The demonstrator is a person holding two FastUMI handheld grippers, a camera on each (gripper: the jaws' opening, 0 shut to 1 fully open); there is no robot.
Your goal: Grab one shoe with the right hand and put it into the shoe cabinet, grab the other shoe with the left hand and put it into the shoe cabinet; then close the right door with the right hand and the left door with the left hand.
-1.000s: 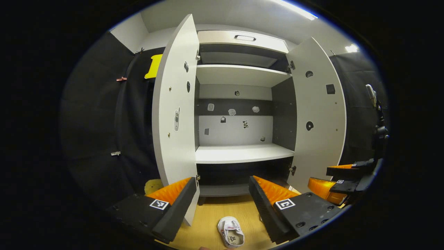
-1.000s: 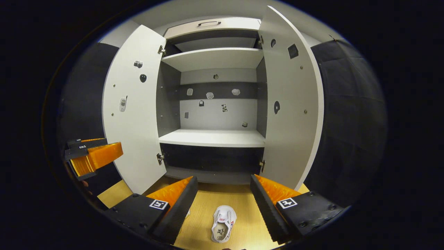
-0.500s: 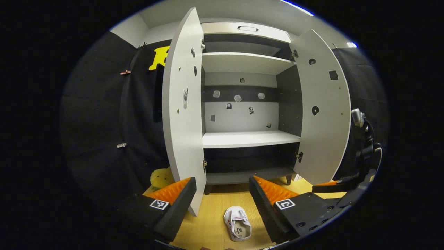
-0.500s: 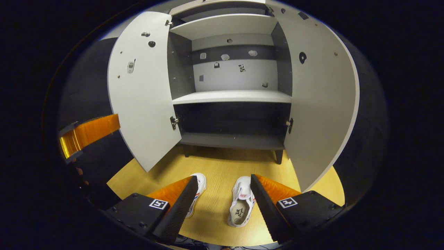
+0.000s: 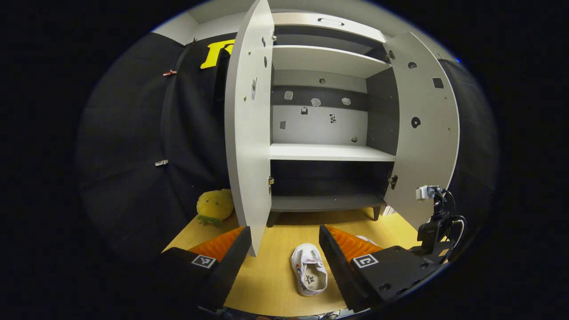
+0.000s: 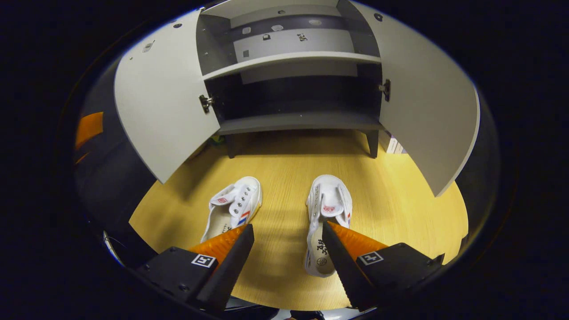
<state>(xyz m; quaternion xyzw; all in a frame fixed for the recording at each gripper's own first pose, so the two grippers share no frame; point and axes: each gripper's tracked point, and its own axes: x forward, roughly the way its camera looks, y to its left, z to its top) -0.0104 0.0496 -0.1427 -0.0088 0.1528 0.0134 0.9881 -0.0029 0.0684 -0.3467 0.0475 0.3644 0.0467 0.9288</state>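
Note:
Two white shoes lie on the wooden floor in front of the open shoe cabinet (image 6: 298,121). In the right gripper view, one shoe (image 6: 233,209) lies left and the other shoe (image 6: 328,218) right, toes toward the cabinet. My right gripper (image 6: 288,238) hangs open above them with nothing between its fingers; its right finger overlaps the right shoe's heel. In the left gripper view, my left gripper (image 5: 284,249) is open and higher up, over one shoe (image 5: 309,274). A sliver of the second shoe (image 5: 367,240) shows behind its right finger.
Both cabinet doors stand wide open: left door (image 6: 164,102) and right door (image 6: 426,106), with a white shelf (image 5: 329,152) and a dark bottom shelf (image 5: 324,202) inside. A yellow plush toy (image 5: 214,206) sits left of the cabinet. The right gripper's rig (image 5: 433,222) is at the right.
Both views have tilted downward. My right gripper has dropped toward the floor, bringing both shoes fully into its view. My left gripper has lowered a little; both stay open.

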